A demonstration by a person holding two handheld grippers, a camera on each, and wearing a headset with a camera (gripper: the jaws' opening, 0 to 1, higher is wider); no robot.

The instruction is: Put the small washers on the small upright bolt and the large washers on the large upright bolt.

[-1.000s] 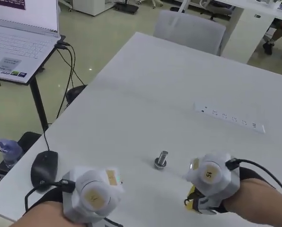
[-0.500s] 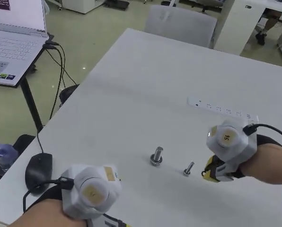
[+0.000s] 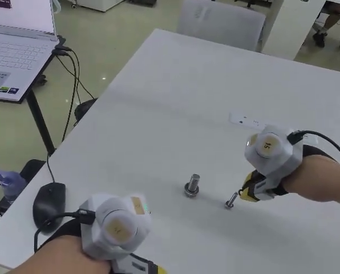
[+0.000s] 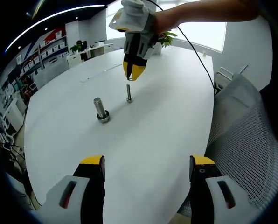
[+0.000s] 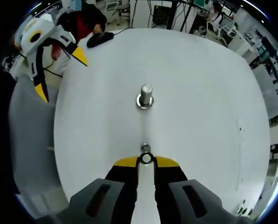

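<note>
— Right gripper (image 5: pixel 146 161): your jaws are pinched almost closed on what looks like a small washer (image 5: pixel 146 158), held just above the top of the small bolt (image 5: pixel 145 148).
— And my other one?
— Your left gripper (image 4: pixel 147 161) is released, jaws wide apart with nothing between them. It hangs well back from both bolts, near the edge of the table (image 4: pixel 167 116).
— Which step am I on?
— Getting that washer onto the small bolt, I'd judge. You need its hole centred over the tip, then lower and let go. The bolt is thin and looks free-standing, so a sideways nudge could tip it.
— What's stacked so far?
— I see nothing on the small bolt's shaft. The large bolt (image 5: pixel 145 95) stands upright near it with a ring at its foot. Whether that is a washer or the bolt's own head, I cannot tell.
</note>
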